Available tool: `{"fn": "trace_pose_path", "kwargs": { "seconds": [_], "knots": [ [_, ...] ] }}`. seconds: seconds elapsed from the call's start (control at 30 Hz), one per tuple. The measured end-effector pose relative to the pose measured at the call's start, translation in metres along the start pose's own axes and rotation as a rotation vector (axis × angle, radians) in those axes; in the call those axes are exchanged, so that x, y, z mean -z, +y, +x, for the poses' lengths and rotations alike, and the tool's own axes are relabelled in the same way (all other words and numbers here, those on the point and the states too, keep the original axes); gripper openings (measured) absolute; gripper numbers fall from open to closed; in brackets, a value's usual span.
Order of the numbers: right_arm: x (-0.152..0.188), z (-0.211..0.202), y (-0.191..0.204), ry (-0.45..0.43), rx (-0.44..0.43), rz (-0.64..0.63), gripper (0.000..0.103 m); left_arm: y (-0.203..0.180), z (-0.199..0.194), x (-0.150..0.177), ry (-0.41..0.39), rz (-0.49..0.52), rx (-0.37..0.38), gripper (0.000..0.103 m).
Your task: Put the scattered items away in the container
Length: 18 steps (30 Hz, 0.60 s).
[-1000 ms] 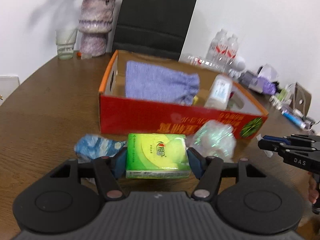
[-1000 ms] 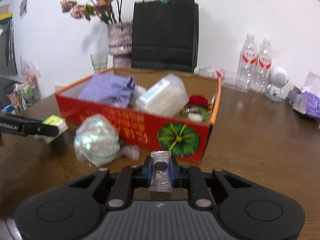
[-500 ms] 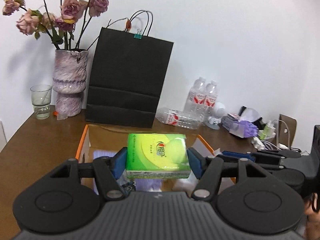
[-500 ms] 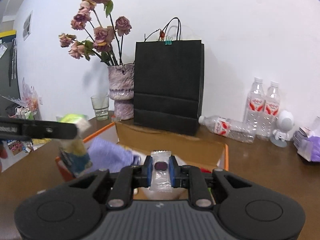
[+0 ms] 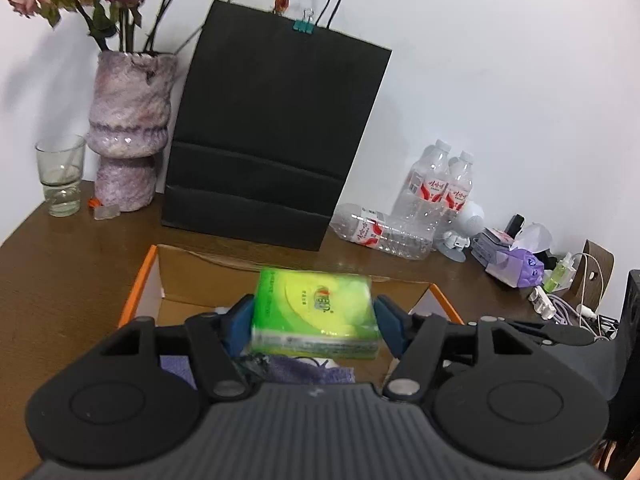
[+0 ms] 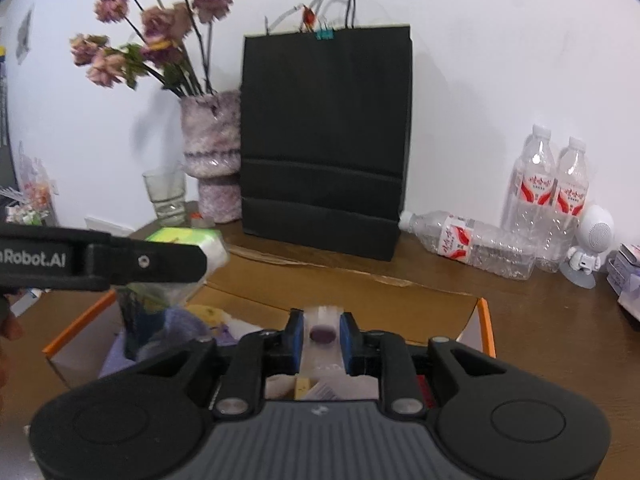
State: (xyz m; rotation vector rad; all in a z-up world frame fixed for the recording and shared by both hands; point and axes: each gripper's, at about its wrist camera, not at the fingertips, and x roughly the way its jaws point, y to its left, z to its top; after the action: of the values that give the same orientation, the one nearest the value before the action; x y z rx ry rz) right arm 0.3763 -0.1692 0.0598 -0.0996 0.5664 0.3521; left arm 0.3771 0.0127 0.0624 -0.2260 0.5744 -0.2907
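Green and yellow, plastic-wrapped, blurred: a tissue pack (image 5: 316,314) between the blue pads of the left gripper (image 5: 316,322), tilted, over the open cardboard box with orange rim (image 5: 138,286); jaws spreading at this moment, a sliver of gap beside the right pad, contact at the left pad too blurred to tell; under the pack, inside the box, a fold of lilac knitted cloth (image 5: 304,372); behind the box, on the brown wooden table (image 5: 60,280), a tall black paper bag (image 5: 272,136) with a teal binder clip, a mottled purple vase (image 5: 130,128) of dried roses, a clear drinking glass (image 5: 60,178); off to the right, two upright plastic water bottles (image 5: 440,188) and one lying flat just beside them, a small white robot figure (image 5: 464,228), a purple tissue box (image 5: 516,268).

From the right wrist: clear crinkled sachet with a dark round sweet (image 6: 322,338) upright between the blue pads of the right gripper (image 6: 322,338); jaws opening, narrow gaps on both sides of the wrapper, so released or nearly so, above the box interior (image 6: 360,292); at left, the black finger of the other gripper (image 6: 120,260) crossing the view with the green pack (image 6: 188,240) behind it, over the left end of the box; below, lilac cloth and pale packets in the box, details blurred; black bag, vase, glass and bottles along the white wall.
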Motion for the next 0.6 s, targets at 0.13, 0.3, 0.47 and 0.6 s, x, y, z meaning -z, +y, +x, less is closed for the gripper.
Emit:
{"fn": "trace_pose_path", "kwargs": {
  "seconds": [0.13,0.3,0.47,0.6],
  "knots": [
    [0.002,0.0,-0.002,-0.015,0.037,-0.002,0.073,0.0,0.011,-0.001,0.017,0.002,-0.011,0.08],
    [0.01,-0.022,-0.008,-0.029,0.031,-0.015,0.085,0.0,-0.003,0.003,0.004,-0.001,0.003,0.094],
    [0.025,-0.06,-0.012,-0.059,0.009,-0.012,0.087,-0.002,-0.037,0.012,-0.038,0.042,0.013,0.103],
    [0.041,-0.086,-0.012,-0.069,0.006,-0.012,0.087,-0.004,-0.064,0.018,-0.075,0.101,0.004,0.103]
  ]
}}
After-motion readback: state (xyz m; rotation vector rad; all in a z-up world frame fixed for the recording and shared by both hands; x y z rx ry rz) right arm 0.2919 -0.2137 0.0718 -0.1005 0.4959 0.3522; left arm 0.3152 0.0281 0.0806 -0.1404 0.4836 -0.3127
